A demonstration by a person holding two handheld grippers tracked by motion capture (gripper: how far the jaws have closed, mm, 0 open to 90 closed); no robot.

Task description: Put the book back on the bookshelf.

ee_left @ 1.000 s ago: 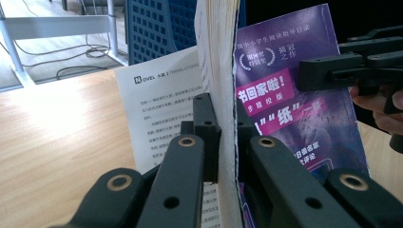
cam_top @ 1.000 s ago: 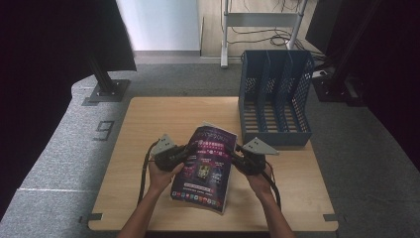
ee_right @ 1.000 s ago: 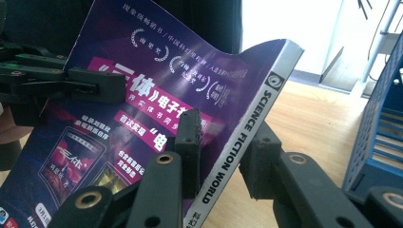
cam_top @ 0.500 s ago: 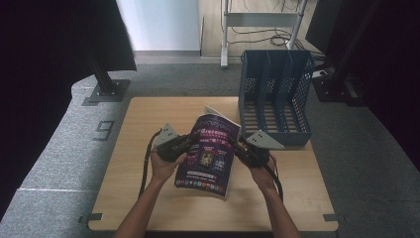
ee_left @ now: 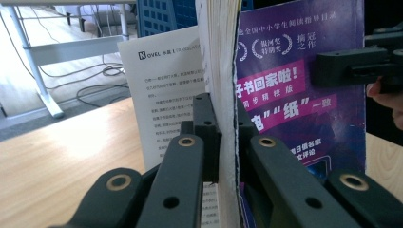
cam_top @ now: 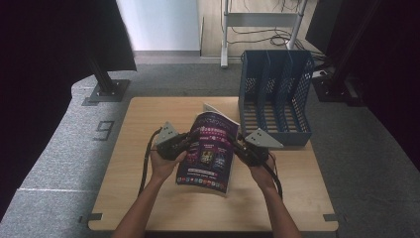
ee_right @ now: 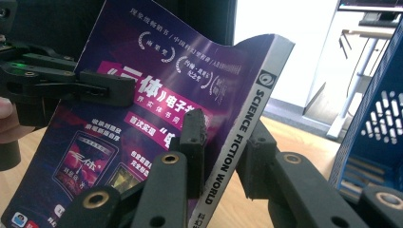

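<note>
**Both jaws clamp the magazine, lifted beside the file rack**

Jaws of the left gripper (cam_top: 185, 142) are pressed onto the page edge of the purple magazine (cam_top: 210, 148), and in the left gripper view the paper block sits squeezed between them. Jaws of the right gripper (cam_top: 241, 148) pinch the spine side; they have just been closing, with the spine between the pads. Held from both sides, the magazine is tilted up off the wooden surface (cam_top: 148, 119), and a white sheet (ee_left: 166, 95) shows behind it.

Judging by the lift, the step in hand is carrying the magazine, probably toward the blue file rack (cam_top: 275, 99) just beyond the right hand. Next it would need standing upright and aligning with a slot between the dividers. Open surface lies to the left and front; the rack's front wall is the near obstacle.
</note>
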